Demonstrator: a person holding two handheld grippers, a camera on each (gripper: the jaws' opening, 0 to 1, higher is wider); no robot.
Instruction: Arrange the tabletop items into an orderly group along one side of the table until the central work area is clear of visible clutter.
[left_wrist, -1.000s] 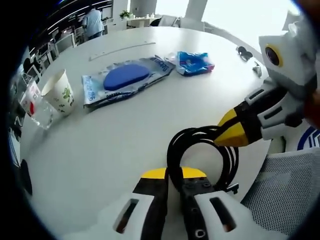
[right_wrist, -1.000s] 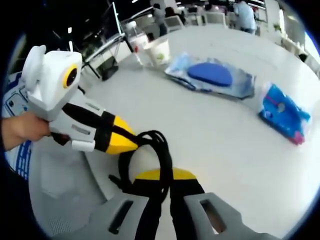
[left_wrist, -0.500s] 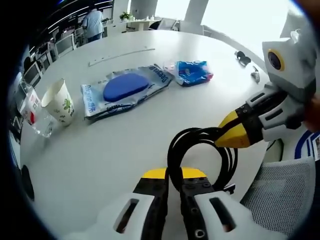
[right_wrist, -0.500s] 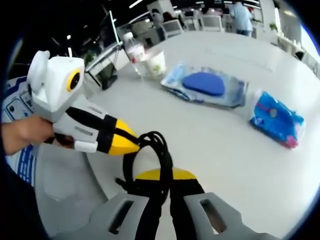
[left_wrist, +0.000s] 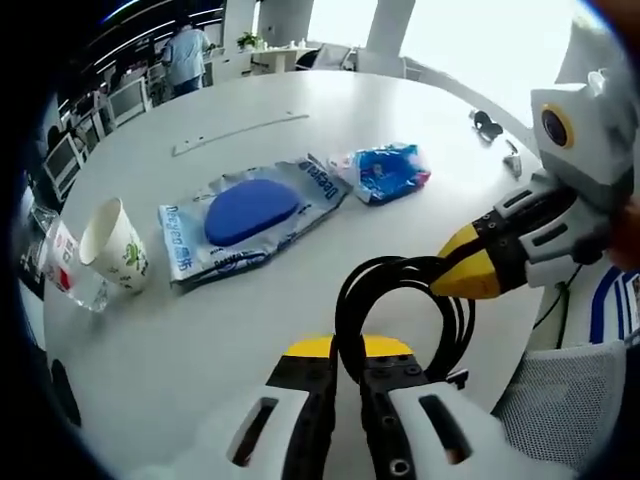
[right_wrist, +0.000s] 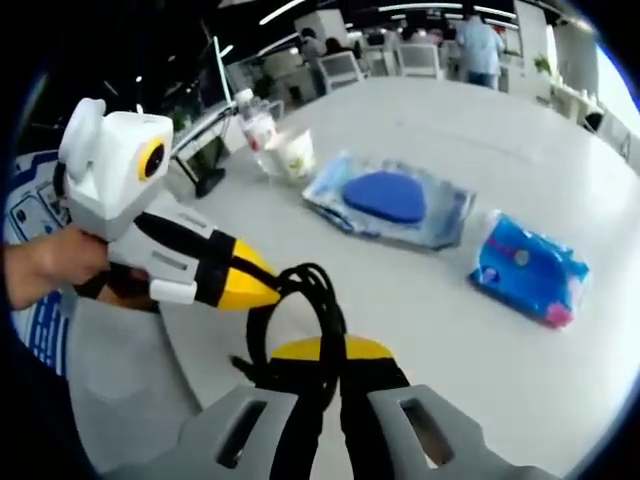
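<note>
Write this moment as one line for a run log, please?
left gripper: shut on black cable | right gripper: shut on same cable | cable: coiled, lifted above table | cup, blue packs: on table

A black coiled cable sits between yellow-tipped, black-and-white grippers on a white round table, beside a clear packet holding a dark blue pad, a bright blue wipes pack with pink accents, and a white green-leaf-printed paper cup.
</note>
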